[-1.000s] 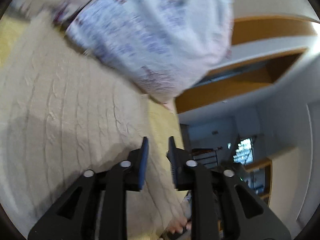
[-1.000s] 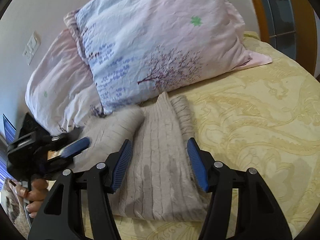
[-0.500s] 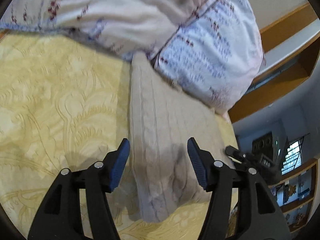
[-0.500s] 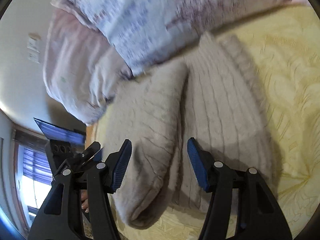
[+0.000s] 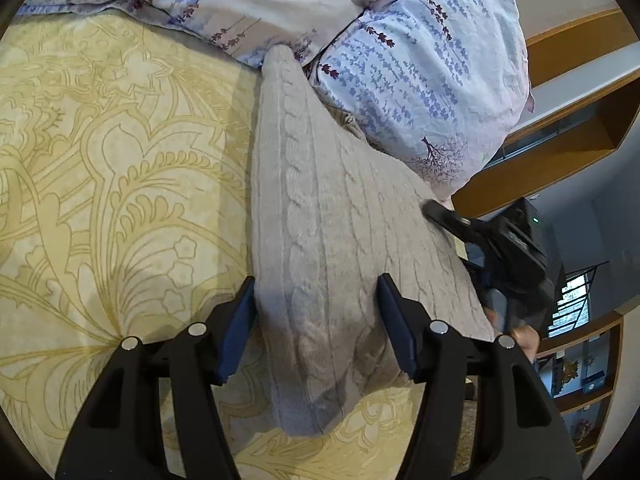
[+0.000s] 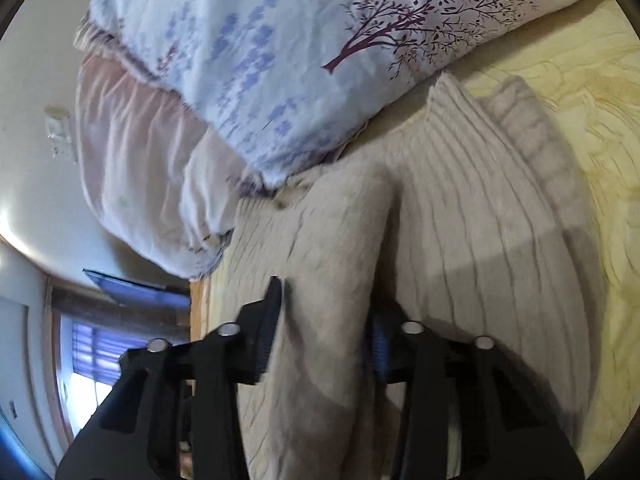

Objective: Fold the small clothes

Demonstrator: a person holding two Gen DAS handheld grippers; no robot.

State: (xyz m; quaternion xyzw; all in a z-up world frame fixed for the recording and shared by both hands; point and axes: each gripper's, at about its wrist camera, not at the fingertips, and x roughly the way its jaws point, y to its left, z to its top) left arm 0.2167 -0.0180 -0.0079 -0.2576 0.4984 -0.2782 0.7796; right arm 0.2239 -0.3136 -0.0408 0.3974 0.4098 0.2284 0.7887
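Observation:
A beige cable-knit sweater (image 5: pixel 332 224) lies folded lengthwise on the yellow patterned bedspread (image 5: pixel 100 168), its far end against the pillows. My left gripper (image 5: pixel 316 316) is open, its fingers on either side of the sweater's near end. The right gripper shows in the left wrist view (image 5: pixel 440 212) at the sweater's right edge. In the right wrist view the sweater (image 6: pixel 460 216) has a raised fold running toward me. My right gripper (image 6: pixel 324 320) has that fold between its fingers, which stand closer together than before; the view is blurred, so I cannot tell if they grip it.
Two floral pillows (image 5: pixel 420 60) lean at the head of the bed, also in the right wrist view (image 6: pixel 280 60). A wooden bed frame and shelves (image 5: pixel 580 132) stand to the right. A window (image 6: pixel 88 360) shows at the lower left.
My left gripper opened and drew back to the sweater's near end. My right gripper moved in low over the raised fold and its fingers narrowed around it.

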